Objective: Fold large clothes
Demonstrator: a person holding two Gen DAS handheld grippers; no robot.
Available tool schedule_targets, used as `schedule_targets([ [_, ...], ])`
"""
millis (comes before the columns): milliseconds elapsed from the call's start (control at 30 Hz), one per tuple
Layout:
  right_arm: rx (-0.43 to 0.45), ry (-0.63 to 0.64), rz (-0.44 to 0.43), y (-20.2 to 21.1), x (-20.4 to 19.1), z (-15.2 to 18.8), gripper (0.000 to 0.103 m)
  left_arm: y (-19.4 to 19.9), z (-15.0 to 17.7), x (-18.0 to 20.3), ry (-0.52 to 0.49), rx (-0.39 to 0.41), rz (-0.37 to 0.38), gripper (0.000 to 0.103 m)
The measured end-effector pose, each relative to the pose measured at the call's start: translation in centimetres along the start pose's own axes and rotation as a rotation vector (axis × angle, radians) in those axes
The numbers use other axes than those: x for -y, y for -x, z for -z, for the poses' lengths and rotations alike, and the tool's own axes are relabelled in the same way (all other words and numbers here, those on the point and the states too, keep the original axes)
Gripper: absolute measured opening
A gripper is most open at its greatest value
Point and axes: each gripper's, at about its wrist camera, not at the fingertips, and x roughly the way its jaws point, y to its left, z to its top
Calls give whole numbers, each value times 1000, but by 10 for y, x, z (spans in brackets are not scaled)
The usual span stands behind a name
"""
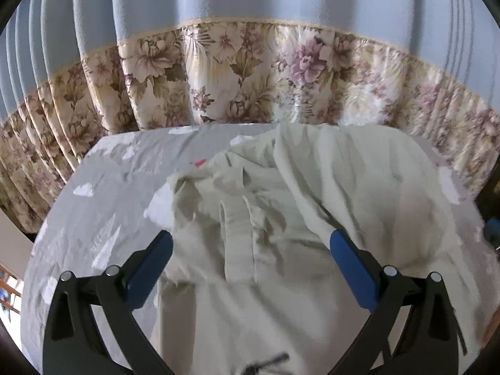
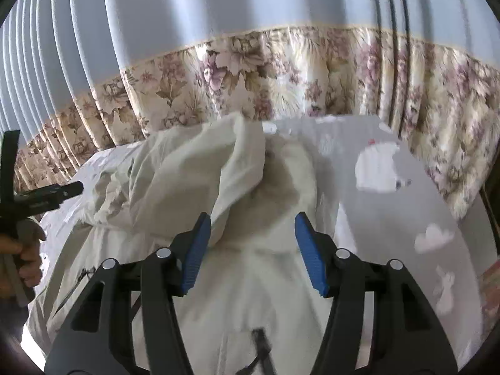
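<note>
Both grippers' fingers (image 1: pixel 353 268) apart — pale garment (image 1: pixel 281 187) between, beyond them

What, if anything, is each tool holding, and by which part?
Nothing is held. The left tool and the right tool both stand open above the crumpled pale cream cloth garment; no pad presses on it.
</note>
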Motion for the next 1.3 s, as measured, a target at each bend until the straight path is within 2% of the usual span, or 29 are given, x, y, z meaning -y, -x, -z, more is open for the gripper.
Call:
schedule_targets([
  [100,-3,27,-3,-14,4,-22,58,-23,-12,3,-12,-8,-36,101],
  [200,-37,44,-20,-42,5,-40,59,-44,-22,6,-16,-18,-34,101],
  [400,-99,70,-16,-90,-4,-60,60,-85,-43,24,-39,-70,32,100],
  [567,-136,76,11,-122,-7,-68,63,-114,-55,49,-93,-91,32,99],
  [600,-153,76,17,-129,-7,-69,62,-119,-55,51,-93,-98,51,86],
  [633,-168,71,5,-137,-6,-69,53,-124,-55,52,-89,-116,77,59],
  [667,-181,66,-12,-142,-6,-69,38,-133,-53,51,-72,-156,108,42],
  [700,-196,60,-15,-148,-6,-68,33,-138,-52,49,-56,-175,128,21],
  [733,-203,55,-21,-150,-6,-67,25,-141,-51,45,-31,-184,157,8],
  [767,-209,45,-39,-153,-6,-67,17,-142,-50,41,-7,-187,179,7],
  [833,-190,43,-33,-151,-11,-69,14,-132,-51,34,0,-153,178,5],
  [967,-90,58,-32,-130,-25,-84,10,-82,-60,13,-16,-21,138,5],
  [1100,5,57,-32,-113,-29,-97,10,-51,-69,-9,-3,49,114,5],
  [1200,-23,29,15,-131,-15,-89,10,-70,-60,-17,-12,44,71,5],
  [1300,-153,-9,92,-172,14,-62,10,-108,-40,-17,-22,-59,79,6],
])
